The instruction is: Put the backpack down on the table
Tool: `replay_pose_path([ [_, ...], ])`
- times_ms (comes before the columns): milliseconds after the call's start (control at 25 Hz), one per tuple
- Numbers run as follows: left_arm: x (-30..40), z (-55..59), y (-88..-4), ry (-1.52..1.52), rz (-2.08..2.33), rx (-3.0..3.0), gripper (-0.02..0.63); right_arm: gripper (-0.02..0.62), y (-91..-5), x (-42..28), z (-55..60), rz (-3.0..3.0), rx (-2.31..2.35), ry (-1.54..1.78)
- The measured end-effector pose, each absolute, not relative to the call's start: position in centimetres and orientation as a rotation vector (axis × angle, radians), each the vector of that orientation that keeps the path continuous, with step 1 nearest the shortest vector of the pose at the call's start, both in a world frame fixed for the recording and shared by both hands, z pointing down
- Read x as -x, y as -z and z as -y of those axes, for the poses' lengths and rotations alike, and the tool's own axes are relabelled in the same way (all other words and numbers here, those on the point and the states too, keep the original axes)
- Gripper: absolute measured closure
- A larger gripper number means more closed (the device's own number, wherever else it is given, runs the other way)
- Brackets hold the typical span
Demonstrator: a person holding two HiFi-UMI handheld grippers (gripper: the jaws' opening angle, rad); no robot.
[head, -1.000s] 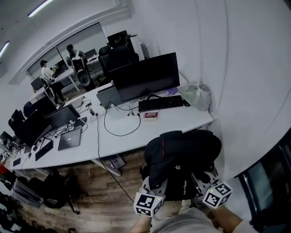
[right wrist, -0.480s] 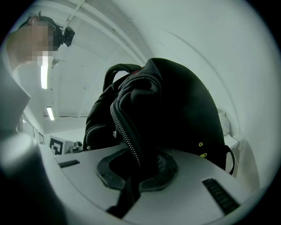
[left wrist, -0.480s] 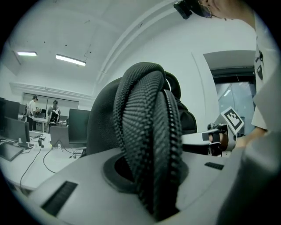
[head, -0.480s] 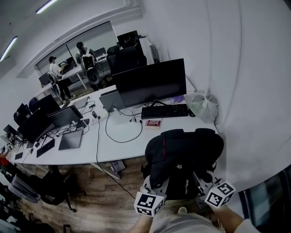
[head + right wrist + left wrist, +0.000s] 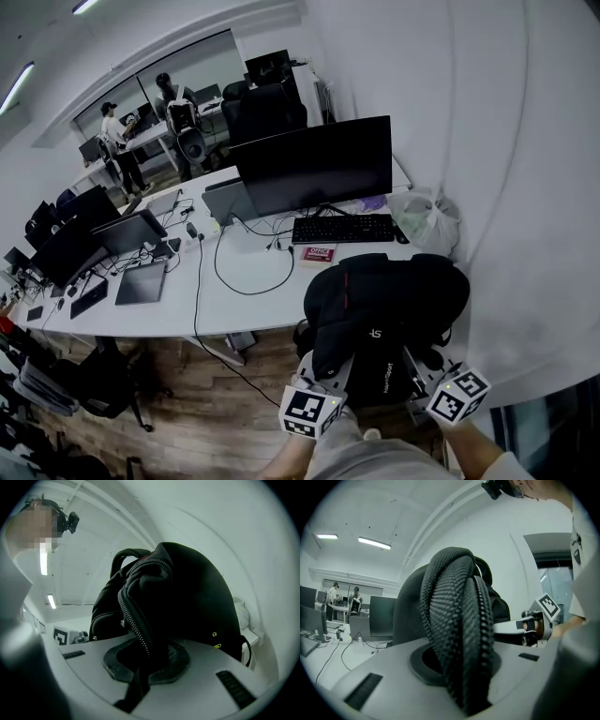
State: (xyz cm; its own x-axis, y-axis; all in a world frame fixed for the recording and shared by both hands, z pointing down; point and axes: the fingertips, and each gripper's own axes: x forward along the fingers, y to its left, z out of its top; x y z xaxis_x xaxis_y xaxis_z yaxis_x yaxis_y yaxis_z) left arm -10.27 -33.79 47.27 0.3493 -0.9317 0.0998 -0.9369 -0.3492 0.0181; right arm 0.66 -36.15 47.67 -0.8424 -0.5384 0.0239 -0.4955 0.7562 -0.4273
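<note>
A black backpack (image 5: 380, 314) hangs in the air between my two grippers, over the near right end of the white table (image 5: 244, 305). My left gripper (image 5: 330, 375) is shut on a padded mesh strap (image 5: 457, 634) of the backpack, which fills the left gripper view. My right gripper (image 5: 419, 367) is shut on the backpack's zipped fabric edge (image 5: 138, 620); the black backpack body (image 5: 197, 597) rises beyond it. Both marker cubes, left (image 5: 307, 412) and right (image 5: 458, 396), show low in the head view.
On the table stand a large monitor (image 5: 314, 169), a keyboard (image 5: 342, 228), a red-and-white box (image 5: 319, 253), a plastic bag (image 5: 427, 217), laptops (image 5: 141, 281) and cables. A white wall (image 5: 525, 187) runs on the right. Two people stand at a far desk (image 5: 141, 122).
The backpack and both grippers have moved forward toward the table's right end; the table and monitor now sit closer and lower in the head view.
</note>
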Motion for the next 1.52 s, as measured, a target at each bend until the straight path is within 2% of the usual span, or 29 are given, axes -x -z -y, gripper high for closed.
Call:
replay_pose_path([
  [920, 23.4, 51.2, -45.5, -0.060, 1.626, -2.658, 0.549, 0.572, -45.7, 12.4, 52.3, -2.780, 1.007, 0.547],
  [1520, 24.0, 60.6, -44.2, 0.008, 1.648, -2.659, 0.548, 0.572, -44.1, 13.0, 61.4, -2.807, 1.031, 0.497],
])
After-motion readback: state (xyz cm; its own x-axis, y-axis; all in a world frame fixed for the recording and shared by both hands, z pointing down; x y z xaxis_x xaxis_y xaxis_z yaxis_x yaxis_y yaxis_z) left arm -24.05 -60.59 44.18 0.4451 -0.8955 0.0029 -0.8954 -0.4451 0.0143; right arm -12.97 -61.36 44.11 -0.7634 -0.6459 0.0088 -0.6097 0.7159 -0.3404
